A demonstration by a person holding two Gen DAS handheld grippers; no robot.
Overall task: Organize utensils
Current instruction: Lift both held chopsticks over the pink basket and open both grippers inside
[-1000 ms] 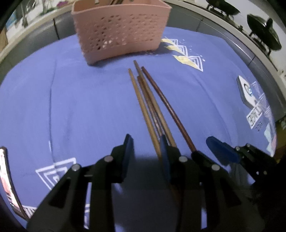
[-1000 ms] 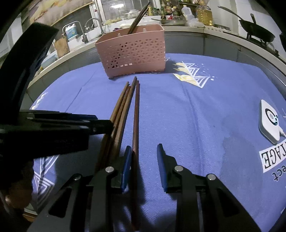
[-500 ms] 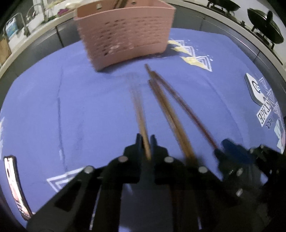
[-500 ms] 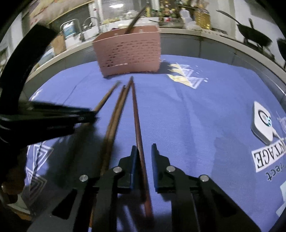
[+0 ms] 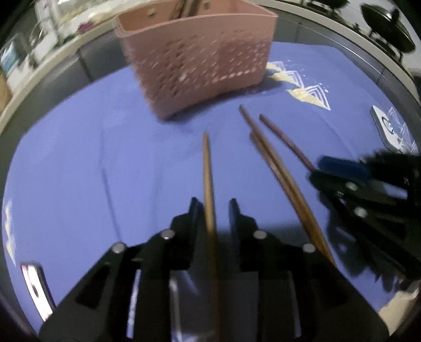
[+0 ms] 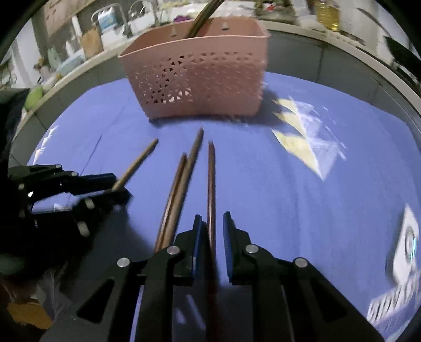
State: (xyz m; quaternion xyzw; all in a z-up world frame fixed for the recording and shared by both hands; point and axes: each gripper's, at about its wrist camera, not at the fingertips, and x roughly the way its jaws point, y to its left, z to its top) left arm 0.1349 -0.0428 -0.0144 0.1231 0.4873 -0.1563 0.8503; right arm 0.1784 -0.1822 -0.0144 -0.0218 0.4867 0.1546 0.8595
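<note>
**Ana:** Wood first: a pale chopstick (image 5: 207, 163) is running up between the jaws of the left claw (image 5: 210, 207). Those jaws have just been opening, and a gap is showing on its right side, so the pads are not pinching it.

**Ben:** And the other side?

**Ana:** The right claw (image 6: 212, 223) has just been closing around a dark chopstick (image 6: 211, 179). A sliver of cloth is showing beside the stick, so I am reading that claw as narrowly open too, not clamped.

**Ben:** What is lying between them?

**Ana:** Two more brown chopsticks (image 6: 181, 189) are lying side by side on the blue-covered tabletop (image 5: 105, 157), just left of the dark one.

**Ben:** And the goal?

**Ana:** The pink perforated basket (image 6: 194, 79) is standing just beyond all four tips, with a few dark utensils (image 6: 202, 18) already leaning inside.

**Ben:** So partly done?

**Ana:** I am judging it so: some are stowed, and four sticks are waiting outside, each needing a firm grip and a lift into the basket.
</note>
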